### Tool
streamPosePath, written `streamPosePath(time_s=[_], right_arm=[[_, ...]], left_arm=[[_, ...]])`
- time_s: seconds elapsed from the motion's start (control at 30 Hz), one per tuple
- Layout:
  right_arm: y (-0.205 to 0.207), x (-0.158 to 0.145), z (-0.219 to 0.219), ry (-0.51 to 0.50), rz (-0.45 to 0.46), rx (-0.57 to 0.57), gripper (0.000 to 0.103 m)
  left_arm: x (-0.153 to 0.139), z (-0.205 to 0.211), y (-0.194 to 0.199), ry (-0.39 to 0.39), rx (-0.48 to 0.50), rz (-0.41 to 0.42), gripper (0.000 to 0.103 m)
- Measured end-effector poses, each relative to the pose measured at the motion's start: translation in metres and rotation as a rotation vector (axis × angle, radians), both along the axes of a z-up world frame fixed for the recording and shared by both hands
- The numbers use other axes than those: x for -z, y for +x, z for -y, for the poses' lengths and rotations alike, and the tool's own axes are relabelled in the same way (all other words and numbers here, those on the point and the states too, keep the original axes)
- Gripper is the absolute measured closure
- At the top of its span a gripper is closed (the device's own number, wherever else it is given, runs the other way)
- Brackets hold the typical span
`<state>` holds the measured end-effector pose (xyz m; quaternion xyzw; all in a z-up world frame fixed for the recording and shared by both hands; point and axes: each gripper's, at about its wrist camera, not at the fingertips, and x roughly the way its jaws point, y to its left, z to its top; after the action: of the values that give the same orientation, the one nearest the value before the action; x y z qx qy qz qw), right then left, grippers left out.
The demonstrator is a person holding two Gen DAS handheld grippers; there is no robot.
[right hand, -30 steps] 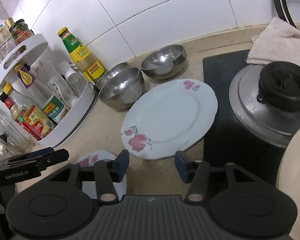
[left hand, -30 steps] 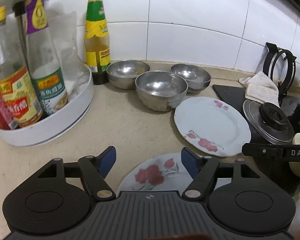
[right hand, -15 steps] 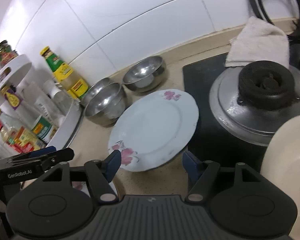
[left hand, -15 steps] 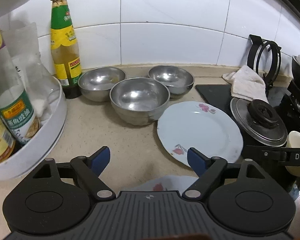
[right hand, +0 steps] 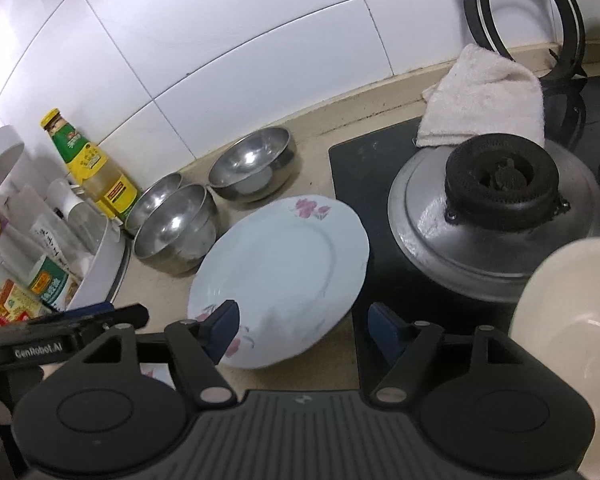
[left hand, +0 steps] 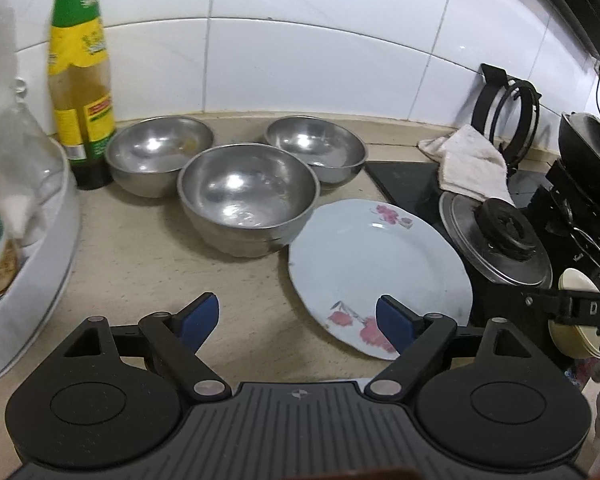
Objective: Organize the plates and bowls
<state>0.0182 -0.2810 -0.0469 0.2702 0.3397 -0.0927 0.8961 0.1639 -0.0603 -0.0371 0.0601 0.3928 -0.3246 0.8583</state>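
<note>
Plate (left hand: pixel 374 276) flat on table (left hand: pixel 140 276), right of three steel bowls (left hand: pixel 248 194). Left gripper (left hand: pixel 298 320) wide open, empty. Right gripper (right hand: pixel 304 326) jaws just opening, plate edge between, untouched.

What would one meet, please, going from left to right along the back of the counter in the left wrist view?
Green-and-yellow labelled sauce bottle → left steel bowl → right steel bowl → crumpled white cloth → black ring-shaped pan support.

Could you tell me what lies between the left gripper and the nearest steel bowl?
Only bare countertop separates the left gripper from the nearest steel bowl, as the left wrist view shows.
</note>
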Motion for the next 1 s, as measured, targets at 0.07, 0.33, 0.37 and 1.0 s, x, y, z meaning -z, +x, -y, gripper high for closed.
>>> streamPosePath(time_s=[0.07, 0.33, 0.37, 1.0], right_arm=[[0.005, 0.000, 0.005, 0.005, -0.004, 0.001, 0.033], [0.028, -0.006, 0.021, -0.034, -0.009, -0.009, 0.032], [0.031, -0.007, 0.024, -0.039, -0.011, -0.011, 0.032], [0.068, 0.009, 0.034, -0.010, -0.082, -0.055, 0.031]], left_arm=[[0.001, 0.007, 0.002, 0.009, 0.013, 0.001, 0.013], [0.007, 0.022, 0.018, 0.032, 0.027, -0.011, 0.013], [0.008, 0.023, 0.020, 0.034, 0.026, -0.015, 0.013], [0.025, 0.042, 0.040, 0.058, 0.056, -0.067, 0.013]])
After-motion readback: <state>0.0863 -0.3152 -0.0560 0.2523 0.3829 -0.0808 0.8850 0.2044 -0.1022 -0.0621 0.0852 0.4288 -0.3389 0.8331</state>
